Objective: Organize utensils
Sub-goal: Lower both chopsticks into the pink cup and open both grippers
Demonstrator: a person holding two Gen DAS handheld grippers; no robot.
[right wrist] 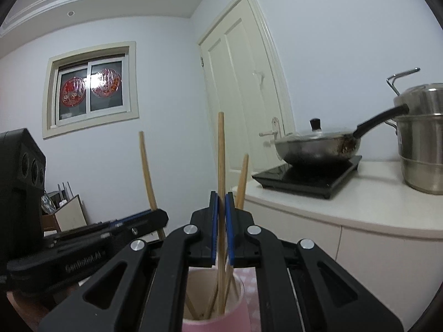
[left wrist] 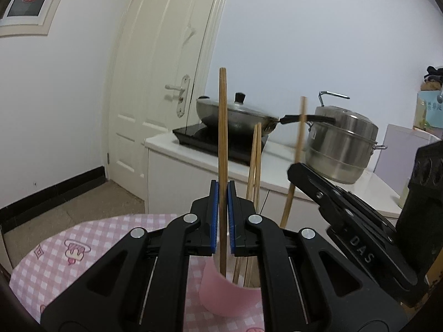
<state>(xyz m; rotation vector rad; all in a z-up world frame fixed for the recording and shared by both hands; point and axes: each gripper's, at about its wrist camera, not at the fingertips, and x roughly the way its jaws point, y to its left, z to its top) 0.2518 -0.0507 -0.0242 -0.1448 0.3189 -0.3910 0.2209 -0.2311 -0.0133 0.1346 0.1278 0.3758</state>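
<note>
A pink cup stands on the pink checked tablecloth and holds several wooden chopsticks. My left gripper is shut on an upright chopstick whose lower end sits in the cup. My right gripper is shut on another upright chopstick that reaches down into the same cup. The right gripper shows in the left wrist view with its chopstick. The left gripper shows in the right wrist view with its chopstick.
A white counter behind the table carries a black induction hob with a lidded wok and a steel steamer pot. A cream door stands at the left. A window is on the wall.
</note>
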